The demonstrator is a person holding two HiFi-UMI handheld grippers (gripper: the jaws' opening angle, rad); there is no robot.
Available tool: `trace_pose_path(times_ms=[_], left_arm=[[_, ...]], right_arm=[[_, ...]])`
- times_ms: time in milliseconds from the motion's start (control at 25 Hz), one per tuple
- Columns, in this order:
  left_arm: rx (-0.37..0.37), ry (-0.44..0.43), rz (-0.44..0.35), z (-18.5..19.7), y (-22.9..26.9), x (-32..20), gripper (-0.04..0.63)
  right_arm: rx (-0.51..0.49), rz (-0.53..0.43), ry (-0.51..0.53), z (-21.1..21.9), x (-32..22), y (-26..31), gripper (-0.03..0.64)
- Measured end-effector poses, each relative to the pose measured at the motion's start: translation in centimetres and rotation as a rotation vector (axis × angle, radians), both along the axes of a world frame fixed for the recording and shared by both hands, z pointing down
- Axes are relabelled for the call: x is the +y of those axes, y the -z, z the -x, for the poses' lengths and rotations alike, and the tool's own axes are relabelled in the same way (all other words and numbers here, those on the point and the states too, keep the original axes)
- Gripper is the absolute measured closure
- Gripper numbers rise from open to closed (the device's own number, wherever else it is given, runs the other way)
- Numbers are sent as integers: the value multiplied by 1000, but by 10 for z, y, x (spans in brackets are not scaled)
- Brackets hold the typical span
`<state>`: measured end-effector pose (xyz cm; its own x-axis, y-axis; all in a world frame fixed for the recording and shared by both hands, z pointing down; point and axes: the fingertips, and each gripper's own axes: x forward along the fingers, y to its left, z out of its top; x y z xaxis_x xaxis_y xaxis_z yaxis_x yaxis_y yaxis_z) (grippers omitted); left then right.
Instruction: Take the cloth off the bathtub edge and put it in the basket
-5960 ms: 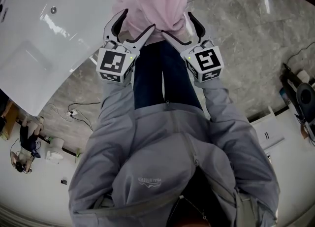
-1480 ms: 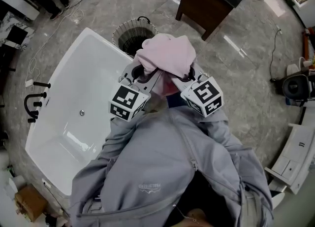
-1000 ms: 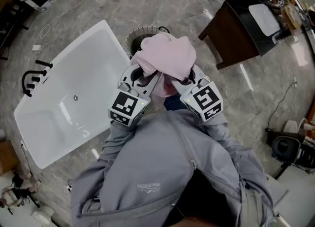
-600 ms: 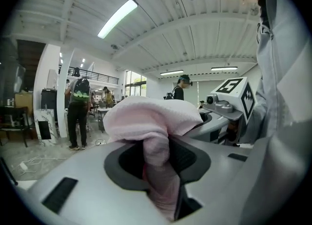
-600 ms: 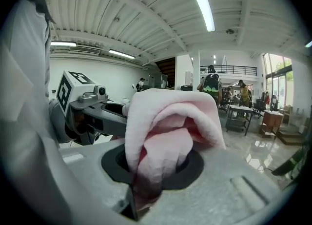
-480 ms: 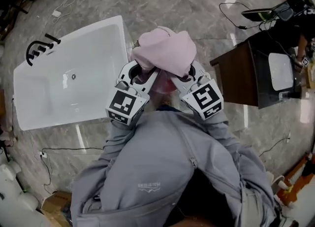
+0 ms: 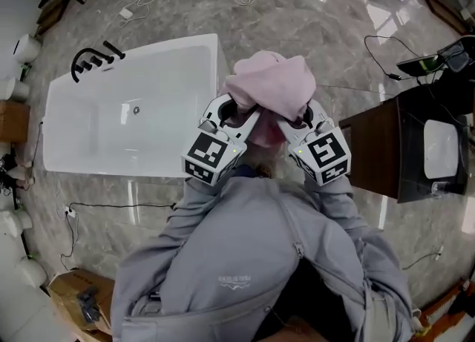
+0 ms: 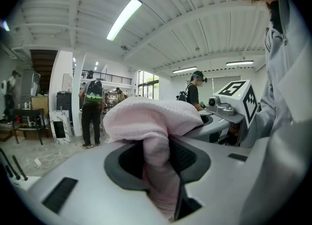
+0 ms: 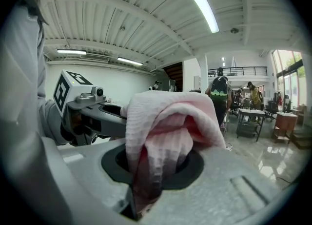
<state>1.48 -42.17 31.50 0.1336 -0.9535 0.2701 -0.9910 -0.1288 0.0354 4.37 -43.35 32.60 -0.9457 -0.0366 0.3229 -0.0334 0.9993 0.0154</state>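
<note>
A bunched pink cloth (image 7: 271, 87) is held up in front of the person's chest, above the marble floor. My left gripper (image 7: 231, 115) is shut on its left fold and my right gripper (image 7: 300, 119) is shut on its right fold. In the left gripper view the cloth (image 8: 148, 119) is pinched between the jaws of the left gripper (image 8: 158, 170) and drapes over them. The right gripper view shows the cloth (image 9: 170, 116) bunched in the right gripper (image 9: 156, 170) the same way. The white bathtub (image 7: 171, 62) lies to the left. No basket shows in any view.
A dark wooden desk (image 7: 378, 151) stands close on the right. A black faucet (image 7: 95, 58) sits at the tub's far left corner. Cables (image 7: 96, 205) trail over the floor. A person in a green vest (image 8: 92, 112) stands in the background of the hall.
The whole view has swung round: the tub has slid left and turned, and the desk has come closer on the right. The basket behind the cloth has dropped out of sight. Both grippers keep their hold.
</note>
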Motion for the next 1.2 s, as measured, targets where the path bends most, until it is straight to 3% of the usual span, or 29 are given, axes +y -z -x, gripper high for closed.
trace_pose_path(times_ms=[640, 1200], left_arm=[[3, -23, 25, 12, -15, -18, 482], [66, -34, 145, 34, -122, -49, 482]], right_arm=[[16, 30, -31, 12, -17, -13, 523], [130, 116, -23, 35, -45, -117, 523]])
